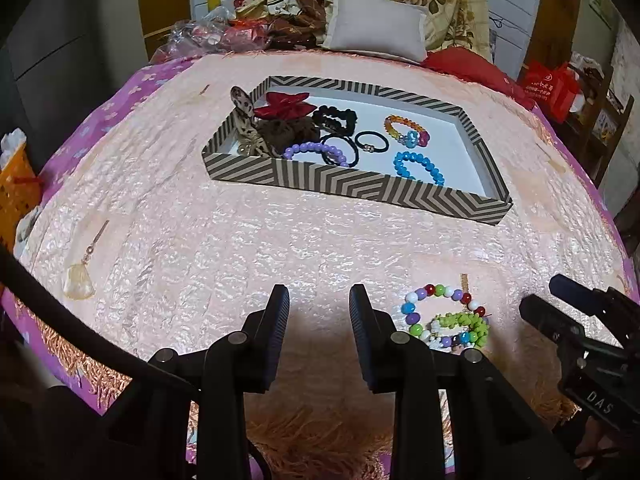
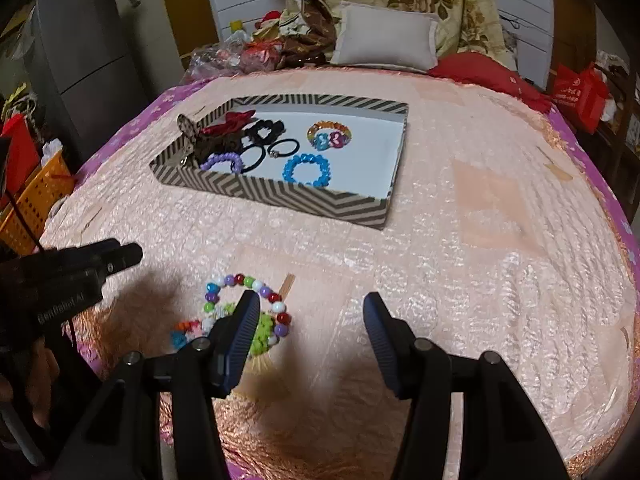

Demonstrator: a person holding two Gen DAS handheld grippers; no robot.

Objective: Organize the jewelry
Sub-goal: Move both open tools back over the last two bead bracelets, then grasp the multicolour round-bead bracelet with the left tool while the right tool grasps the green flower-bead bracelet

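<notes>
Left gripper (image 1: 319,300) low over the peach quilted bedspread (image 1: 240,240), jaws parted with a clear gap, nothing between them. Right gripper (image 2: 308,308) likewise spread wide and empty; left finger (image 2: 244,320) crossing in front of a pile of loose jewelry, hiding part of it.

At about 4 o'clock from the left gripper's tips in the left wrist view: a multicolored bead bracelet (image 1: 440,300) lying flat, overlapping a green beaded piece (image 1: 464,326) and some smaller white and blue bits too tangled to sort out. In the right wrist view the same bracelet (image 2: 240,284) at 10 o'clock from the finger gap, green piece (image 2: 264,330) half covered by the finger, orange and teal scraps beside it blurred.

Striped box (image 1: 360,188) at 12 o'clock, well apart from both grippers. Inside: blue bead bracelet (image 1: 418,166) near the front wall, purple bead bracelet (image 1: 316,151) touching black hair ties (image 1: 340,148), an orange-and-mixed bead bracelet (image 1: 406,130) farther back, red bow (image 1: 284,106), brown scrunchie (image 1: 288,130) partly buried, leopard-print clip (image 1: 244,108) leaning over the left wall.

At 9 o'clock in the left wrist view, a pale pendant (image 1: 79,278) on the bedspread, alone. Gray pillow (image 1: 374,26) at the far edge. Lower edges of both views blocked by gripper bodies.
</notes>
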